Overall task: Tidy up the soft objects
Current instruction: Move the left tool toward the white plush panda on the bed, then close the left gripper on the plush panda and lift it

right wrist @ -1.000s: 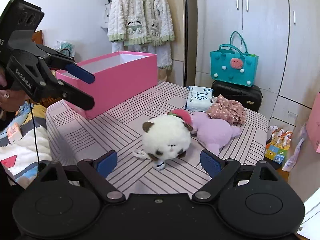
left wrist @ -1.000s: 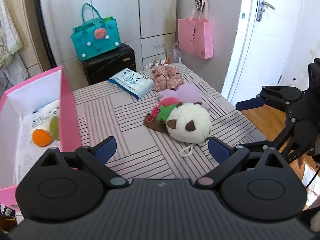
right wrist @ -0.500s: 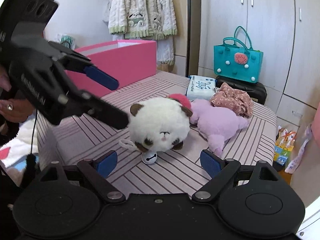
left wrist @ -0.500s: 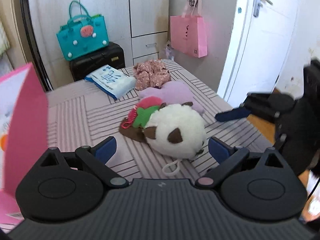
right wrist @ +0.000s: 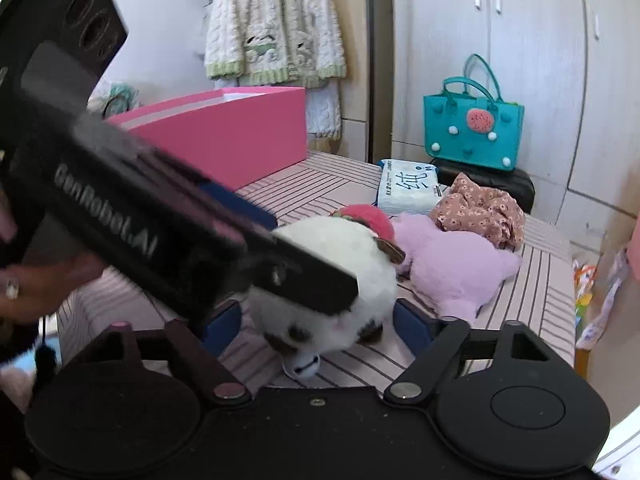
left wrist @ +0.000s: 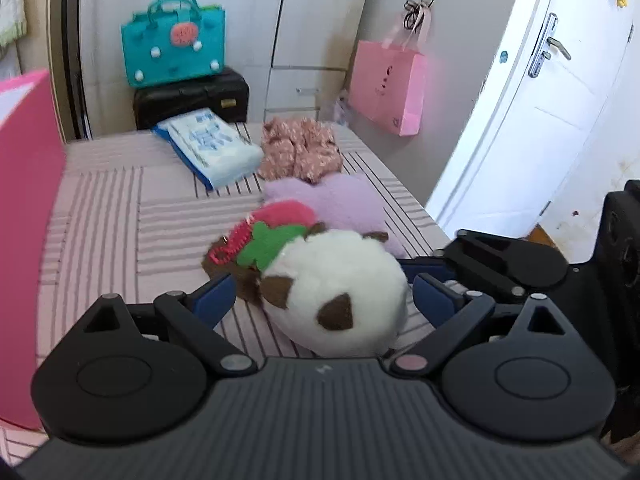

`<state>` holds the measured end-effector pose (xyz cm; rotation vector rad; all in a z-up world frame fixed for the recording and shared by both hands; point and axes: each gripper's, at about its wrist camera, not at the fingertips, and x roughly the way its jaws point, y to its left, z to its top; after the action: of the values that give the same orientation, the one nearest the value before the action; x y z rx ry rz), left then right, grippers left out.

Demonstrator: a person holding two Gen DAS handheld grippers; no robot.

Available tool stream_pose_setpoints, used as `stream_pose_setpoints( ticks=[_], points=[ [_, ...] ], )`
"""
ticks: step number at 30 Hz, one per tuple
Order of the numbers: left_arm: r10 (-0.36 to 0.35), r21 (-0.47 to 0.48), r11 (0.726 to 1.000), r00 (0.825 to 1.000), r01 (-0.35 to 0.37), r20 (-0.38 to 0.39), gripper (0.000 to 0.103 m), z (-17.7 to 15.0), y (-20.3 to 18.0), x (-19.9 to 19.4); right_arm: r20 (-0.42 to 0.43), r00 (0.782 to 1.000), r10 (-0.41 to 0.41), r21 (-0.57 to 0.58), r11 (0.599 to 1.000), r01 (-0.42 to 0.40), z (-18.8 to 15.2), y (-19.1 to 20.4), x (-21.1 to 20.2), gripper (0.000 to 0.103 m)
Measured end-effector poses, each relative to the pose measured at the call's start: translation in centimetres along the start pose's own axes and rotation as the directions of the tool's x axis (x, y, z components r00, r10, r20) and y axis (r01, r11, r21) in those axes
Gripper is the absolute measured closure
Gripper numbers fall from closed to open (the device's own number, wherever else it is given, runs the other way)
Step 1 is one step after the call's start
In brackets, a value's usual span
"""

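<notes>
Left wrist: left gripper [left wrist: 324,300], right gripper [right wrist: 318,320] closing, wide apart, straddling white plush [left wrist: 336,292], unclamped.

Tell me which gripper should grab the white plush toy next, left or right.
Probably right. The right gripper has the white plush toy squarely between its closing jaws, both pads near the toy's sides. The left gripper also straddles it, jaws closing too, but its left pad looks clear of the toy.

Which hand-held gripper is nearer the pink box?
Left. The left hand-held gripper sits beside the pink box; the right hand-held gripper is farther. Both jaws, just closing, straddle the white plush.
</notes>
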<state>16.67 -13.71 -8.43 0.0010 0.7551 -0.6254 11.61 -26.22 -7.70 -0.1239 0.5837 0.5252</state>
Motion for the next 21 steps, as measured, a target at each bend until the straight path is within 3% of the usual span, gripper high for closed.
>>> stream_pose_setpoints(
  ticks=[4, 7, 9, 12, 16, 21],
  points=[
    [-0.044, -0.076, 0.996, 0.999, 0.042, -0.023, 0.015, -0.3, 0.8, 0.2, 0.024, 1.0, -0.014, 0.09, 0.996, 0.012, -0.5, -0.2, -0.3, 0.032],
    [-0.109, -0.153, 0.983, 0.993, 0.099, -0.055, 0.029, -0.2, 1.5, 0.7, 0.03, 0.999, -0.025, 0.138, 0.99, 0.02, -0.4, -0.1, -0.2, 0.034],
    [-0.088, -0.153, 0.985, 0.993, 0.075, -0.077, 0.032, -0.4, 1.5, 0.9, 0.028, 0.999, -0.034, 0.15, 0.988, 0.03, -0.3, 0.2, -0.4, 0.036],
    [-0.133, -0.23, 0.967, 0.985, 0.105, -0.109, 0.037, -1.1, 2.1, 0.7, -0.019, 0.999, -0.05, 0.174, 0.983, 0.053, 0.0, 1.1, -0.5, 0.036],
    [-0.123, -0.218, 0.971, 0.988, 0.1, -0.095, 0.039, -1.4, 1.9, -0.9, -0.034, 0.998, -0.053, 0.167, 0.984, 0.058, 0.7, 2.4, -1.0, 0.036],
    [-0.123, -0.231, 0.968, 0.987, 0.096, -0.106, 0.04, -1.3, 2.2, -2.7, -0.05, 0.999, 0.001, 0.22, 0.976, 0.01, 1.8, 2.9, -1.6, 0.036]
  ],
)
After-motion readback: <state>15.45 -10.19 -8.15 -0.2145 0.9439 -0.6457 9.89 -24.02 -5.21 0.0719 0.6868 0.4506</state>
